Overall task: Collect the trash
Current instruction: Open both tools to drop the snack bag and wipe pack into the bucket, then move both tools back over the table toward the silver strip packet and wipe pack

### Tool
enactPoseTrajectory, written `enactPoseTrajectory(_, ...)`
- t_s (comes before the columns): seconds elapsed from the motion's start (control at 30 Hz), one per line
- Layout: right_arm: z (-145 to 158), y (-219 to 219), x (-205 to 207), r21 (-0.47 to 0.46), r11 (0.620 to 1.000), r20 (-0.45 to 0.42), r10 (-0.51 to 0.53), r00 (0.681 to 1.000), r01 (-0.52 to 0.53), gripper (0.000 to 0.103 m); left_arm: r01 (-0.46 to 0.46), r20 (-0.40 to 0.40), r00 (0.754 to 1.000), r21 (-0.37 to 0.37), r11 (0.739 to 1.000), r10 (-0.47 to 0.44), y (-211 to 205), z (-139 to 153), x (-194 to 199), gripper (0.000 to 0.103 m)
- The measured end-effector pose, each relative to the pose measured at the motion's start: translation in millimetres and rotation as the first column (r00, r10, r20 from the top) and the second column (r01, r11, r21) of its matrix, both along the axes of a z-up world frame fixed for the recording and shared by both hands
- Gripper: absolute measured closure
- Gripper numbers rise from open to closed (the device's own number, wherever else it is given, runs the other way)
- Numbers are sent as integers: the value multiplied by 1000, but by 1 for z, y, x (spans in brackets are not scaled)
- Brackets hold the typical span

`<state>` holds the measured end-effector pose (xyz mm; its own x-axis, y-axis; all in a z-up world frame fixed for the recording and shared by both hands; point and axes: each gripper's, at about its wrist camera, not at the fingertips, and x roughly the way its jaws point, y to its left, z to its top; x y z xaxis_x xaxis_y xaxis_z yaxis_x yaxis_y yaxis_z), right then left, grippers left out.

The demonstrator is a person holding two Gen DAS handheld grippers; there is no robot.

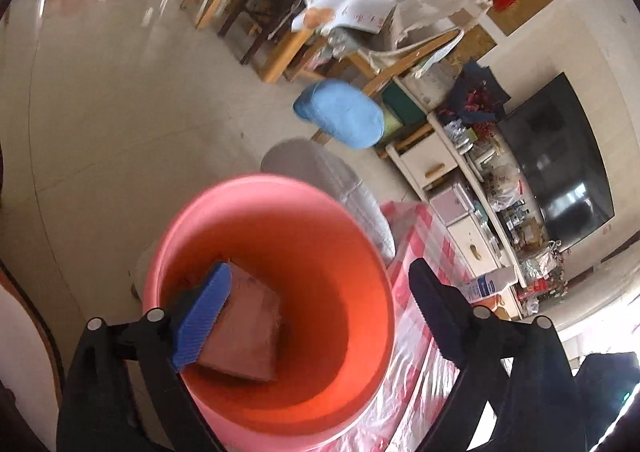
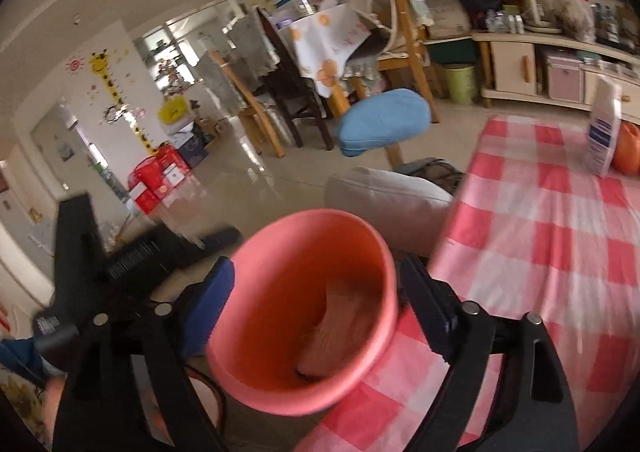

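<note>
bucket (image 1: pixel 304 404): salmon-pink plastic, round, open top, smooth inner wall glowing orange; stands just beside the counter's edge, its rim overlapping the cloth in both views.
trash (image 1: pixel 244 328): flat brownish cardboard-like piece lying tilted against the bucket's inner wall, near the bottom; edges blurred.
counter (image 2: pixel 560 236): covered with a pink-and-white checked cloth under clear film.
left gripper (image 1: pixel 308 316): jaws stand wide over the bucket mouth, nothing between the pads; blue ribbed pad overlaps the trash in view, contact cannot be told.
right gripper (image 2: pixel 316 296): jaws wide, one each side of the bucket rim, pads not pressing on it.
carton (image 2: pixel 604 131): white and blue, upright on the counter far side, print unreadable.
hidden: bucket base and floor under it cut off by gripper frames; the trash's lower end is lost in shadow in the right wrist view.
</note>
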<state>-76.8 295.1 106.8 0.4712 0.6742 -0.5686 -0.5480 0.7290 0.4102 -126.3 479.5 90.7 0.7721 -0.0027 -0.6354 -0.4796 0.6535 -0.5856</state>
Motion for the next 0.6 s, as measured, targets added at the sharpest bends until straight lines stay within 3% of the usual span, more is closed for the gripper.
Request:
enactPoseTrajectory(0.13, -4, -27, -8, -34, 998, 22, -52, 998, 53, 16, 14, 50, 999, 64, 998, -17, -13, 13, -4, 8)
enactPoseTrajectory(0.23, -6, -45, -19, -58, 995, 39, -75, 996, 78, 14, 75, 78, 994, 93, 993, -82, -26, 19, 2, 8)
enactPoseTrajectory(0.47, -6, -73, -47, -158, 982, 142, -83, 986, 105, 12, 181, 88, 978, 93, 979, -189, -57, 24, 15, 7)
enactPoseTrajectory(0.6, -1, -90, -61, -199, 971, 206, -95, 974, 137, 10, 235, 92, 964, 147, 961, -250, -80, 33, 18, 7)
